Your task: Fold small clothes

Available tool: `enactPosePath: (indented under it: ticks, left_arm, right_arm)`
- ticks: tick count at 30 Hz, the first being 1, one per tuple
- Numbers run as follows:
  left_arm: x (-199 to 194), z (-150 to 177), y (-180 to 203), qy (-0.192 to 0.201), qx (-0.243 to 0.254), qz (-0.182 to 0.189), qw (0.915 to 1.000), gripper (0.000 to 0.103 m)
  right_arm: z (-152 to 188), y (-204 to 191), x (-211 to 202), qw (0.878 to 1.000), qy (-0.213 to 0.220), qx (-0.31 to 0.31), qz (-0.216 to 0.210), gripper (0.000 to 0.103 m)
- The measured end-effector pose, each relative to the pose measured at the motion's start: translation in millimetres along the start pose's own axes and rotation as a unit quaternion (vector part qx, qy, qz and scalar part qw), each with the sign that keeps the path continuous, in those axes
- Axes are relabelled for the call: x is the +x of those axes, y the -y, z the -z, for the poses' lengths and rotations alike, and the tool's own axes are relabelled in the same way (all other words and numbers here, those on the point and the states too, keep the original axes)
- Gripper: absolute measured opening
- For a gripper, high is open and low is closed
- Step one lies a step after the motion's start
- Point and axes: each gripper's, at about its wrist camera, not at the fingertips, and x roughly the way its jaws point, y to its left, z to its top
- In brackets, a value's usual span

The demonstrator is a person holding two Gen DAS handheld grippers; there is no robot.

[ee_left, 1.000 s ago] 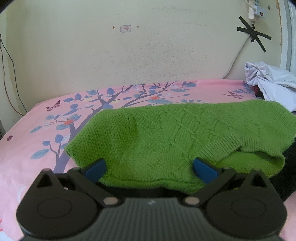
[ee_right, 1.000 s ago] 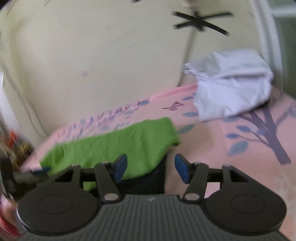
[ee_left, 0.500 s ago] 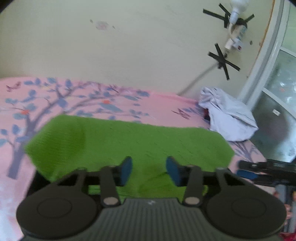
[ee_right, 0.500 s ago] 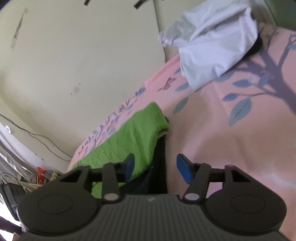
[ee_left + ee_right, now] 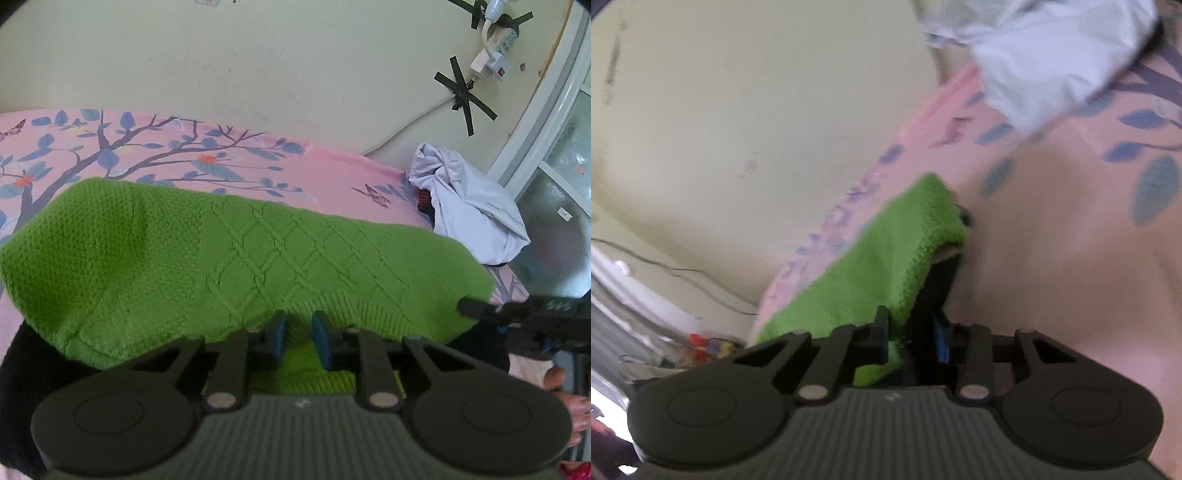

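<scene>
Both tongs, left [image 5: 298,338] and right [image 5: 911,334], pinch the green sweater [image 5: 258,258] edge; lift evenly so it folds straight.

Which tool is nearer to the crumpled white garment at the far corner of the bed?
Right. The right tool sits at the green knit sweater's end nearest the white garment. The left tool is at the sweater's ribbed hem, farther from it.
</scene>
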Motion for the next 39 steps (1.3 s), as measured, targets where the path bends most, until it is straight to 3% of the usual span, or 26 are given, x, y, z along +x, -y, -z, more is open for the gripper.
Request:
enactPosePath:
  ticks: [8, 14, 20, 23, 25, 27, 28, 30, 33, 35, 37, 39]
  left_arm:
    - [-14.3, -1.1, -8.4, 0.005, -0.013, 0.016, 0.9998, 0.018]
    - [-83.8, -3.5, -53.0, 0.089, -0.059, 0.004, 0.9943, 0.022]
    - [-147.0, 0.9, -97.1, 0.154, -0.112, -0.033, 0.9812, 0.023]
    - [-163.9, 3.3, -111.0, 0.172, -0.134, -0.045, 0.9751, 0.034]
    - [-168.4, 4.6, -117.5, 0.174, -0.141, -0.049, 0.9734, 0.038]
    - [-167.4, 4.2, -120.6, 0.167, -0.146, -0.048, 0.9738, 0.040]
    - [-167.2, 3.9, -121.4, 0.164, -0.146, -0.047, 0.9744, 0.045]
    - [-163.3, 2.8, -117.5, 0.162, -0.141, -0.044, 0.9758, 0.052]
    - [-159.4, 0.1, -105.9, 0.161, -0.125, -0.031, 0.9785, 0.058]
    - [-154.0, -1.9, -95.6, 0.159, -0.112, -0.021, 0.9806, 0.062]
    - [-145.7, -2.3, -83.0, 0.154, -0.096, -0.021, 0.9832, 0.062]
    - [-132.6, -2.2, -69.9, 0.142, -0.076, -0.037, 0.9863, 0.062]
  right_arm:
    - [7.9, -110.3, 6.9, 0.988, -0.008, -0.144, -0.063, 0.028]
    - [30.8, -170.8, 59.0, 0.971, -0.056, -0.218, -0.078, 0.026]
    - [67.3, -214.0, 124.3, 0.952, -0.124, -0.264, -0.088, 0.024]
    - [86.6, -225.5, 162.1, 0.945, -0.164, -0.274, -0.079, 0.019]
    - [99.0, -224.2, 191.2, 0.939, -0.189, -0.282, -0.056, 0.024]
    - [101.5, -216.0, 202.7, 0.941, -0.197, -0.266, -0.072, 0.027]
    - [98.2, -213.9, 200.4, 0.942, -0.205, -0.252, -0.084, 0.041]
    - [93.1, -212.5, 184.3, 0.936, -0.218, -0.242, -0.133, 0.058]
    - [82.6, -203.3, 143.7, 0.931, -0.204, -0.255, -0.164, 0.056]
    - [68.5, -195.0, 116.5, 0.936, -0.166, -0.262, -0.164, 0.055]
    - [52.0, -191.8, 100.4, 0.946, -0.114, -0.272, -0.135, 0.056]
    - [33.5, -189.4, 97.3, 0.955, -0.085, -0.263, -0.104, 0.049]
